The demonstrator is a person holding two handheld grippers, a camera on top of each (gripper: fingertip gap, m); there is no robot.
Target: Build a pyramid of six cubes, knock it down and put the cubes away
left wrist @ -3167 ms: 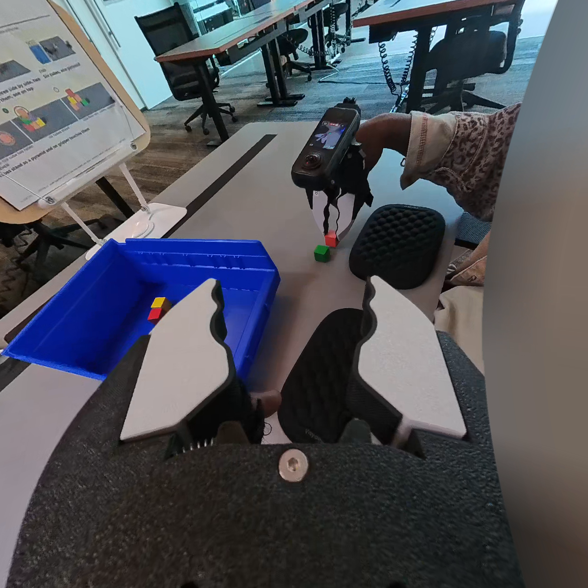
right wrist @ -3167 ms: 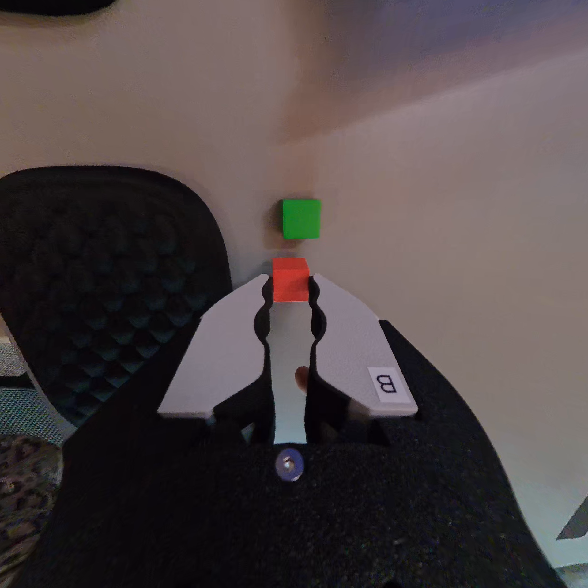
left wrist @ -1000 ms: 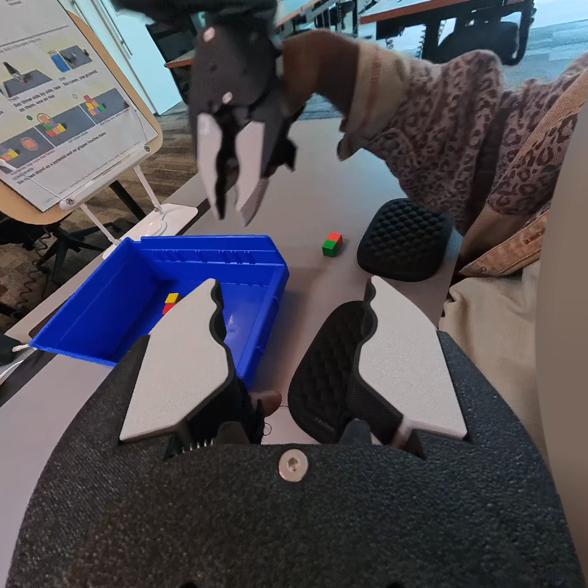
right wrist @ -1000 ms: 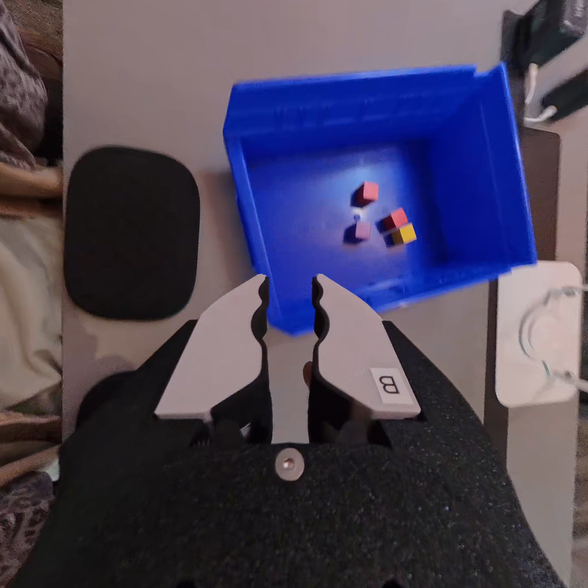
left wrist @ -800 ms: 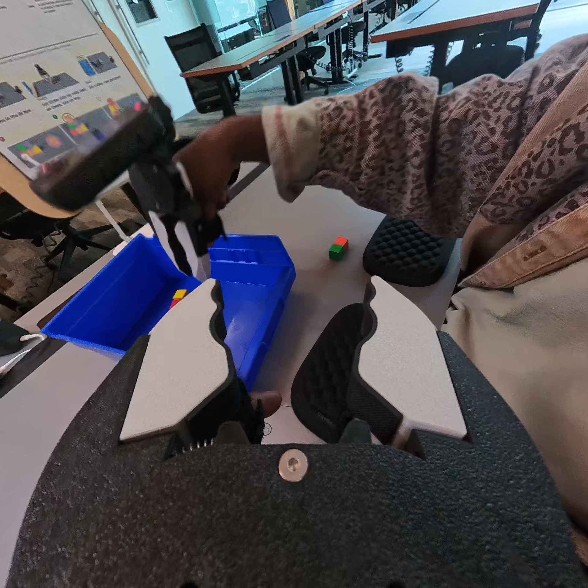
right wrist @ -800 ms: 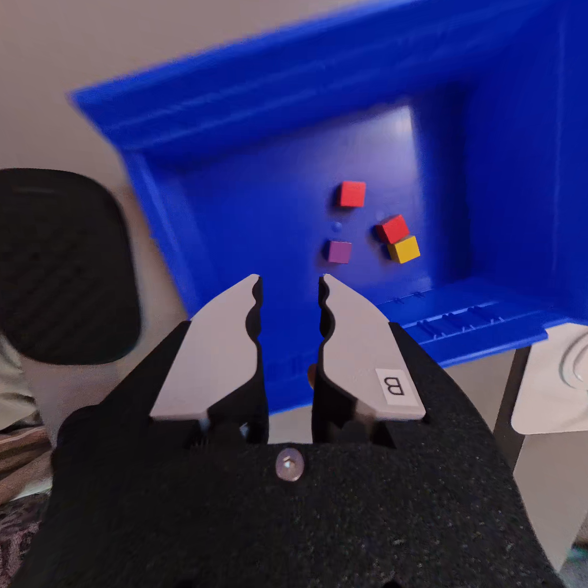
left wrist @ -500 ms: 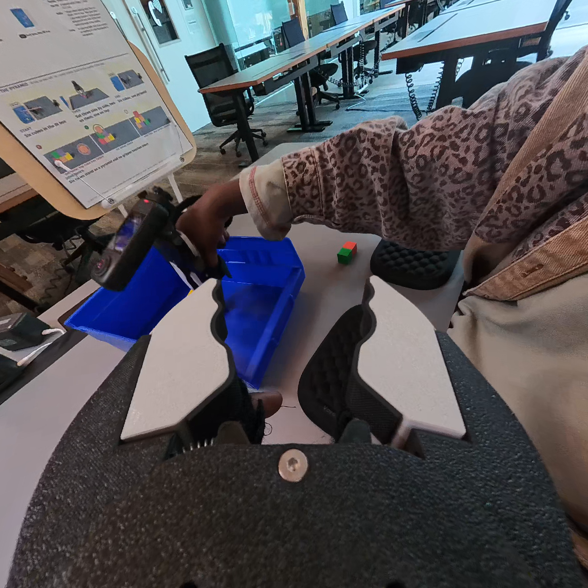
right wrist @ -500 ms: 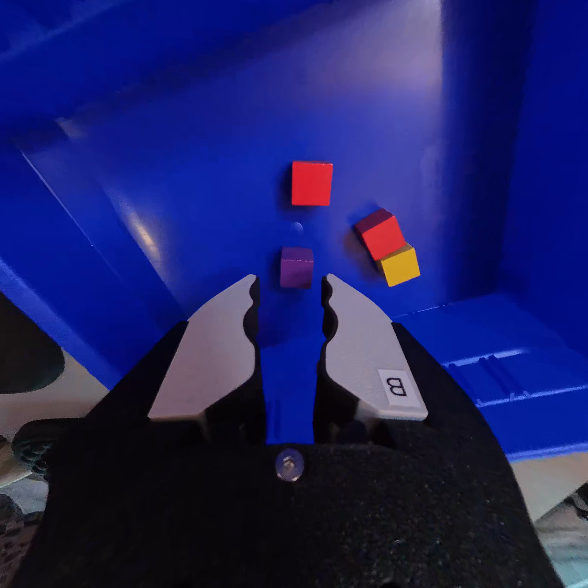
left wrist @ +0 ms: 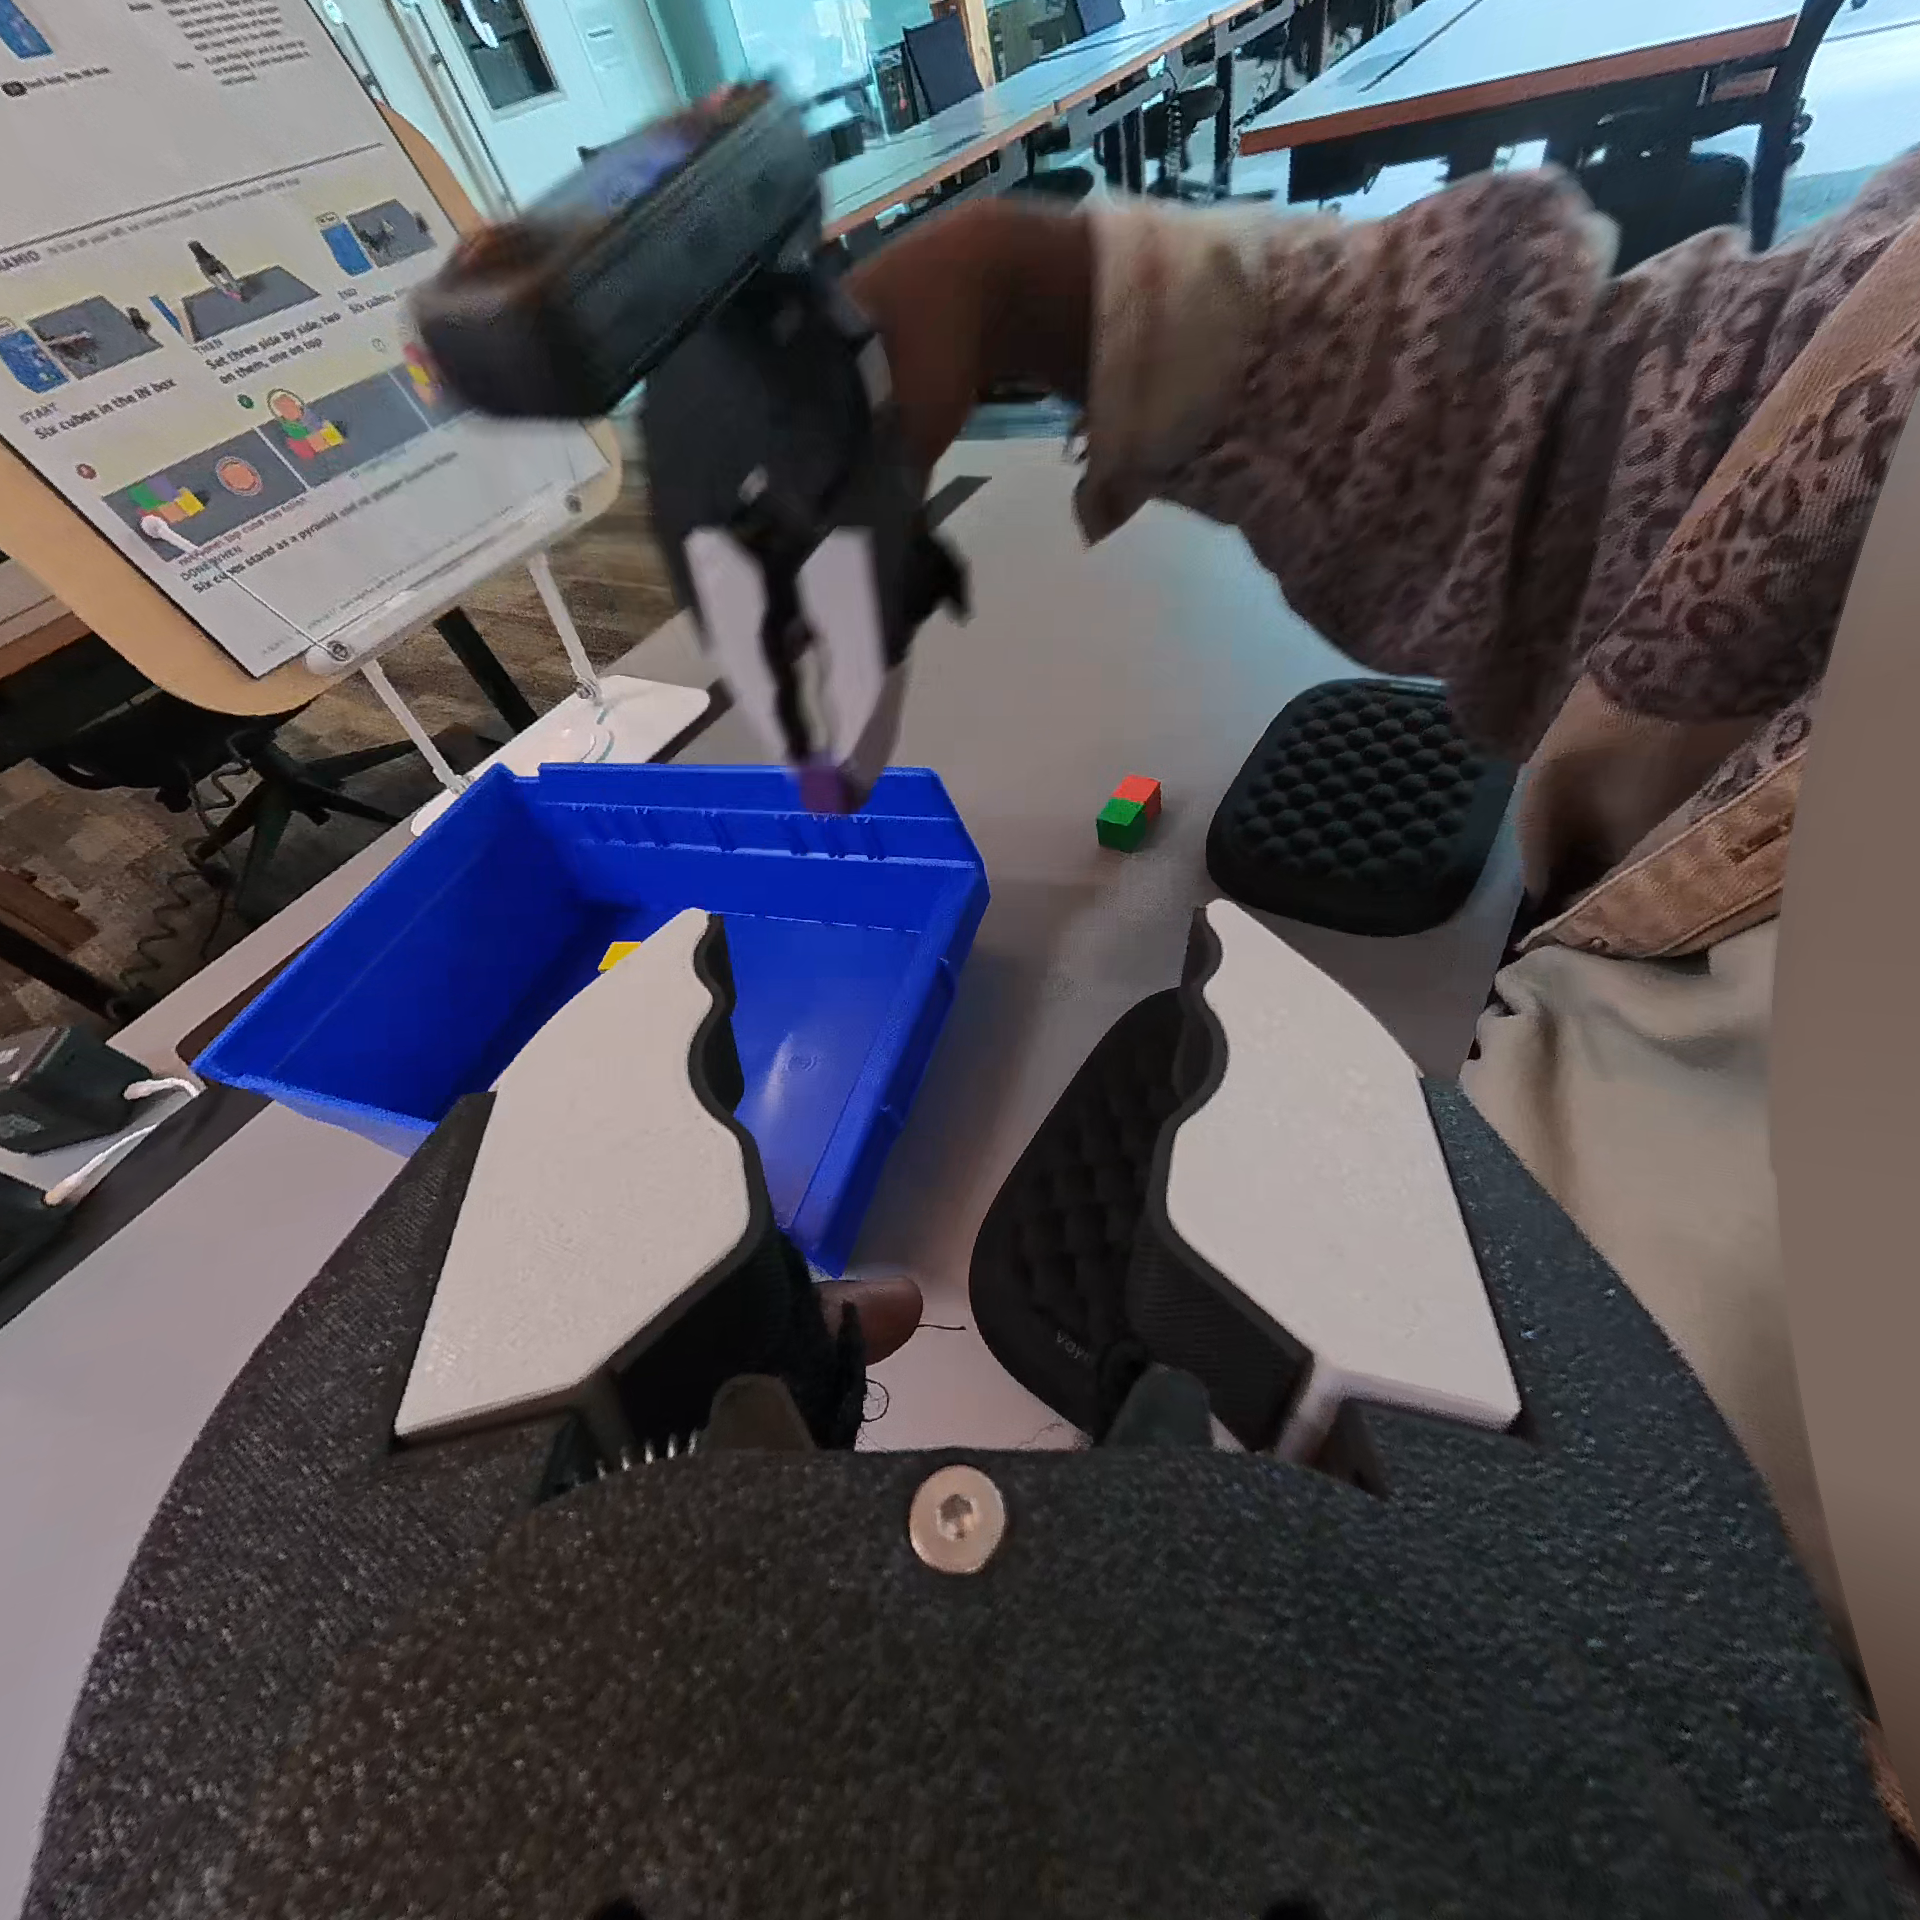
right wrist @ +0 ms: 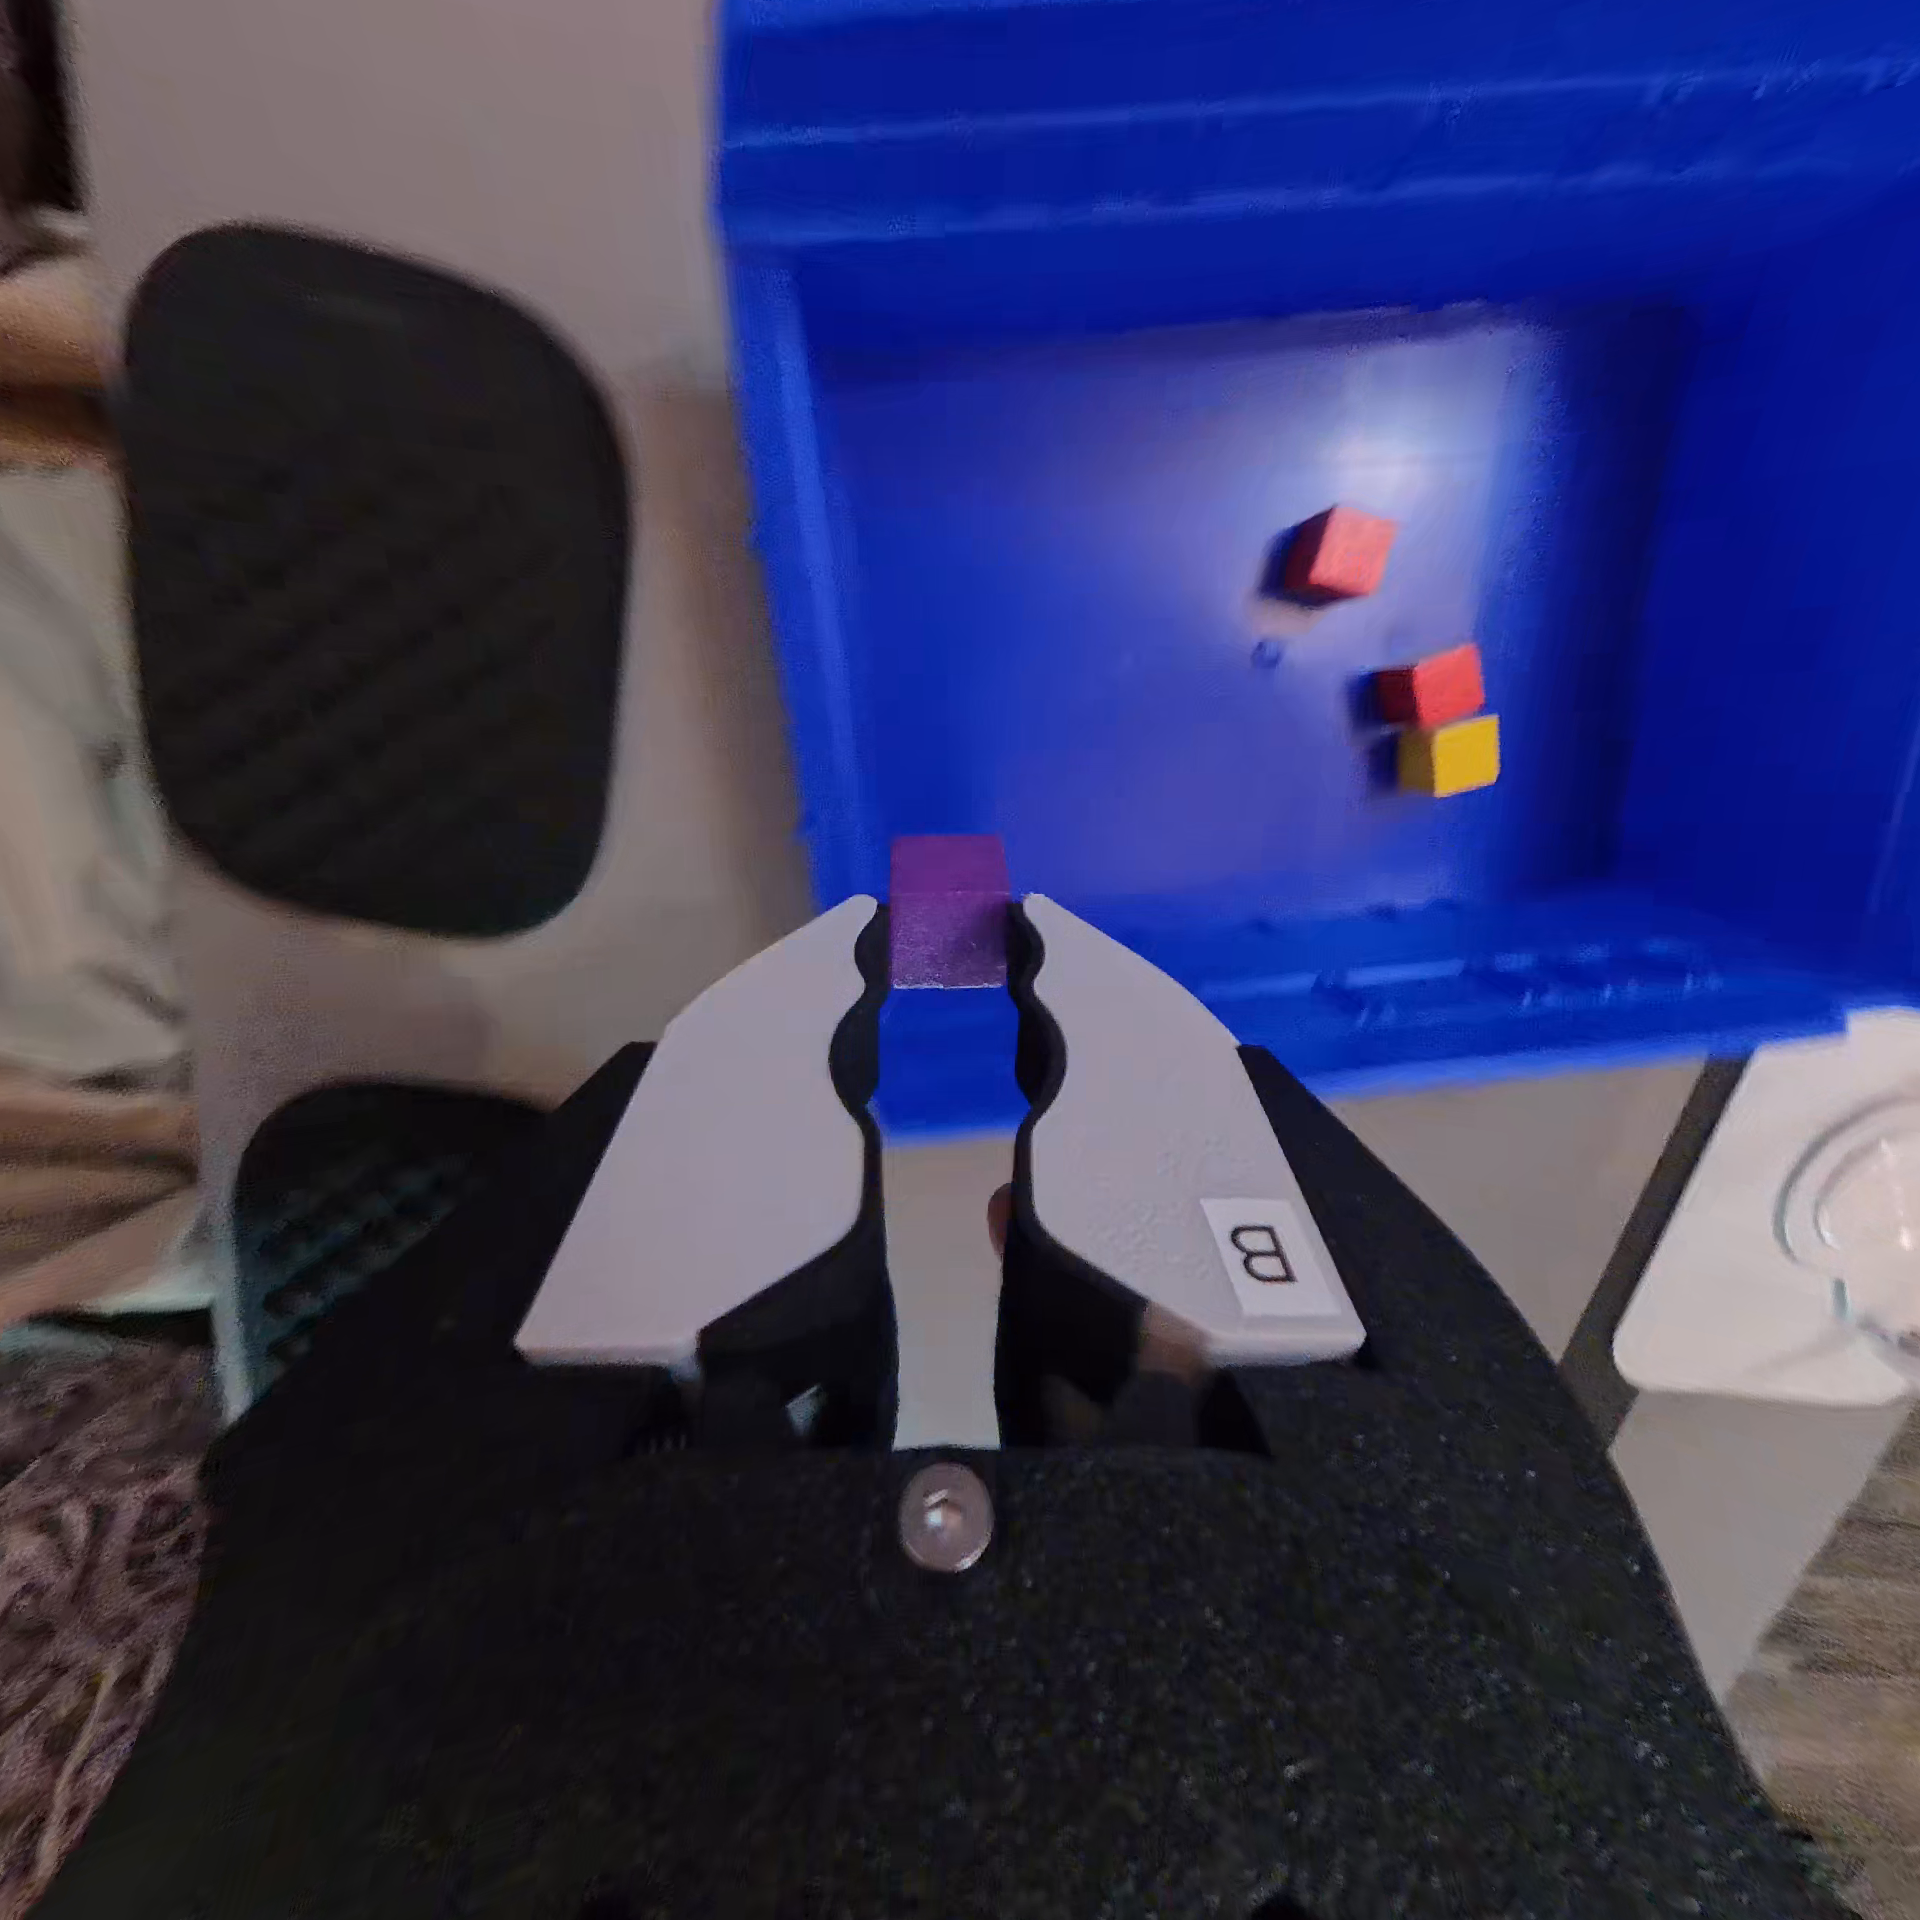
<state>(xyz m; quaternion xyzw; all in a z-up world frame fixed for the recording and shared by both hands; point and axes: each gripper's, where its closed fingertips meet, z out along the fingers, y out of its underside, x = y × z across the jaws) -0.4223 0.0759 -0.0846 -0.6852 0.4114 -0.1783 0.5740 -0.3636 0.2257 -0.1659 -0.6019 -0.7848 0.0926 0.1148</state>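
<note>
My right gripper [right wrist: 950, 912] is shut on a purple cube [right wrist: 948, 912] and holds it in the air above the blue bin's [right wrist: 1039, 156] near corner. In the left wrist view the same gripper [left wrist: 826, 774] hangs over the bin's far rim [left wrist: 748, 790] with the purple cube [left wrist: 823, 784] at its tips. Two red cubes [right wrist: 1338, 554] [right wrist: 1432, 684] and a yellow cube [right wrist: 1447, 755] lie in the bin. A green cube [left wrist: 1120, 823] and a red cube [left wrist: 1141, 795] sit touching on the table. My left gripper [left wrist: 956, 956] is open and empty, low near the bin.
Two black textured pads [left wrist: 1351, 805] [left wrist: 1070, 1174] lie on the grey table right of the bin. An instruction board on a stand [left wrist: 208, 343] rises behind the bin, its white base [right wrist: 1787, 1216] next to it. A person's patterned sleeve [left wrist: 1455, 395] reaches across. My hands' fingertips stand some 20 cm from each other.
My right gripper went down into the bin, shut on the purple cube and lifted it out toward the bin's corner. The left gripper stayed open and nearly still.
</note>
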